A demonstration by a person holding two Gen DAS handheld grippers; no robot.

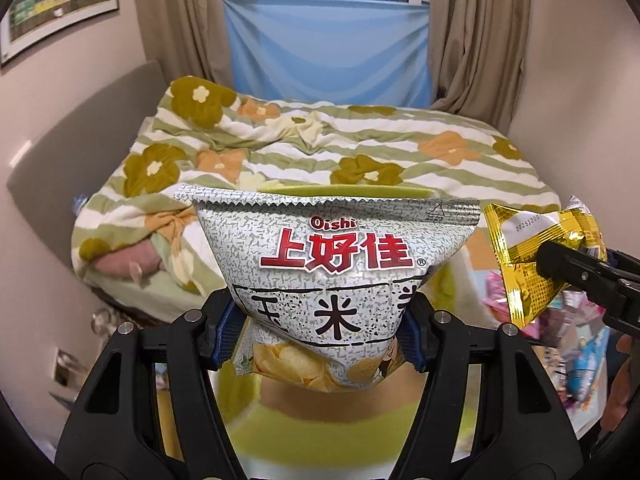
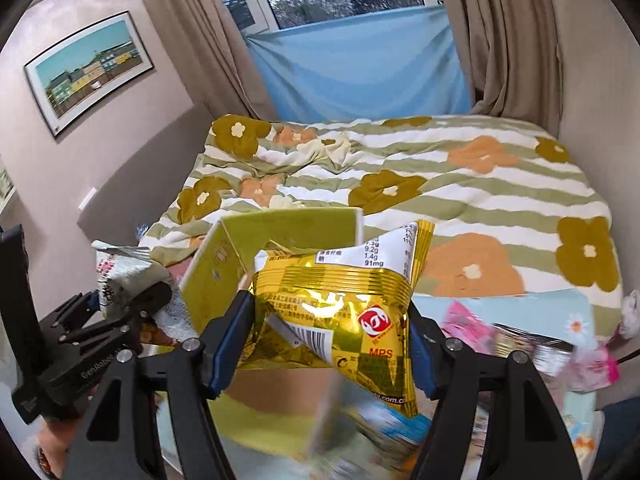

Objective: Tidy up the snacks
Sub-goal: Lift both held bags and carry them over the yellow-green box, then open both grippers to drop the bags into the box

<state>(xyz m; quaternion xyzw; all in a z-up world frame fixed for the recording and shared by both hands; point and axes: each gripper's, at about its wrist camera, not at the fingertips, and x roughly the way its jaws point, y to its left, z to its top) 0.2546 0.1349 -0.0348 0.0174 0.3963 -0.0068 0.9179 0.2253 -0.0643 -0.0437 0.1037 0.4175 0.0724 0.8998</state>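
Right wrist: green box (image 2: pixel 240 256) behind gold packet (image 2: pixel 332 312)

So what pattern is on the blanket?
Green and white stripes with olive and orange flowers on the blanket, clearest in the right wrist view.

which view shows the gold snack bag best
The right wrist view: the gold snack bag fills the middle, clamped between the right gripper pads, with barcode and red logo readable. The left wrist view shows it only at the right edge, partly covered by that gripper's fingers.
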